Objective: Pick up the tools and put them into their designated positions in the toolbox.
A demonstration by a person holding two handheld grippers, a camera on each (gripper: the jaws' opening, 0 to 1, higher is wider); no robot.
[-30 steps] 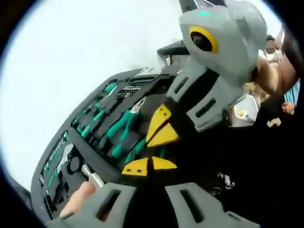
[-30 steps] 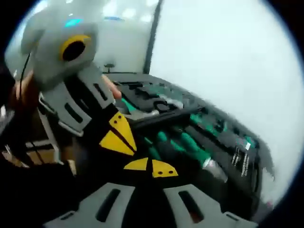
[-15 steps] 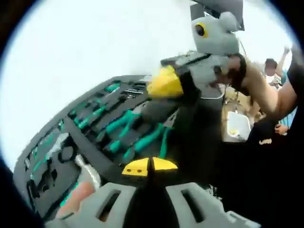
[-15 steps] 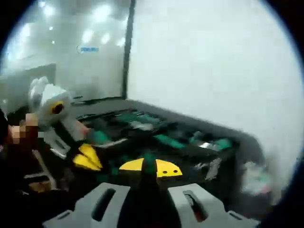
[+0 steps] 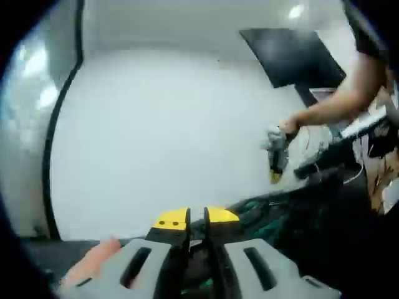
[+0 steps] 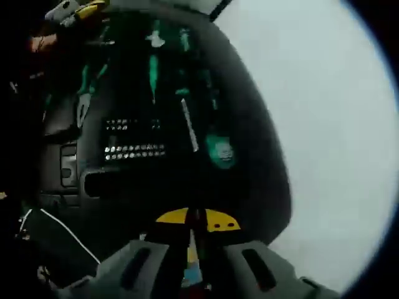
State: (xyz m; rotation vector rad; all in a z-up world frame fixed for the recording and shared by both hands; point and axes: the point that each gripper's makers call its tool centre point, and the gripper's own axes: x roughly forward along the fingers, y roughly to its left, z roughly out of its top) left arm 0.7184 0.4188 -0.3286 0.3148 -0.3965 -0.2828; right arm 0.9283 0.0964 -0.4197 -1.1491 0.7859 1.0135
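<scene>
Low in the left gripper view, the left claw [image 5: 196, 218] shows its yellow tips nearly together, with nothing visibly between them. Right of them lies the dark toolbox [image 5: 299, 215] with green-handled tools, blurred. At the right of that frame an arm holds the right claw [image 5: 275, 163] tips-down above the toolbox; its gap cannot be told there. In the right gripper view the right claw's tips sit narrow over the toolbox tray, where a row of sockets [image 6: 134, 151] glints beside a green-handled screwdriver [image 6: 153, 75].
</scene>
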